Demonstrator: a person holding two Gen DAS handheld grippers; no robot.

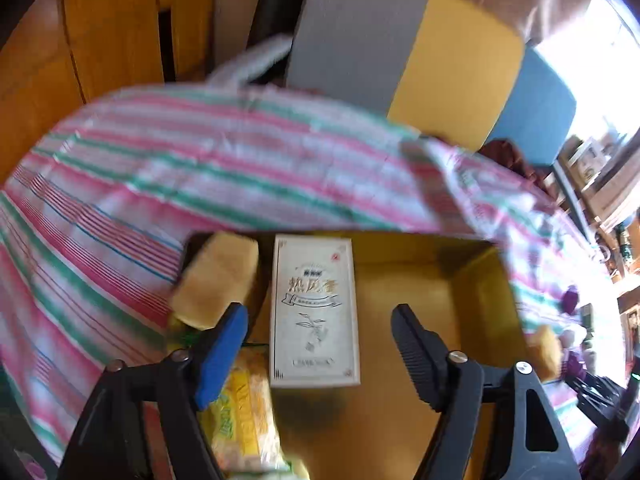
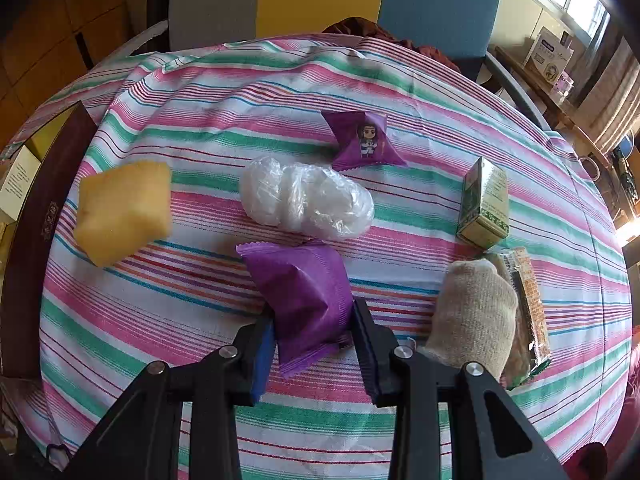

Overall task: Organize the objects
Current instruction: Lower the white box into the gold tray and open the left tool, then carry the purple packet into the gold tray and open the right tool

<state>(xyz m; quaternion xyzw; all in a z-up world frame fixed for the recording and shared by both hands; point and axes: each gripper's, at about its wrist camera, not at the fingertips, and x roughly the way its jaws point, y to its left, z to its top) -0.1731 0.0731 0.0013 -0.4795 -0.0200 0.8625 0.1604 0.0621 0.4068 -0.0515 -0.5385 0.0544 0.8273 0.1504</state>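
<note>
In the left wrist view my left gripper (image 1: 320,312) is open above a box with a gold inside (image 1: 420,280). A white carton with printed writing (image 1: 314,308) lies flat in that box, between and beyond the jaws, untouched. A yellow spongy block (image 1: 216,280), blurred, sits by the box's left wall just past the blue finger pad (image 1: 224,344). A yellow snack packet (image 1: 240,412) lies under that finger. In the right wrist view my right gripper (image 2: 313,312) is shut on a plain purple packet (image 2: 304,300) on the striped tablecloth (image 2: 200,360).
On the cloth lie another yellow block (image 2: 124,210), a clear-wrapped white bundle (image 2: 306,204), a purple packet with a cartoon figure (image 2: 364,140), a green carton (image 2: 484,204), a beige knit roll (image 2: 476,312) and a wrapped snack bar (image 2: 528,304). The dark brown box wall (image 2: 36,240) stands left. Chairs (image 2: 440,0) stand behind.
</note>
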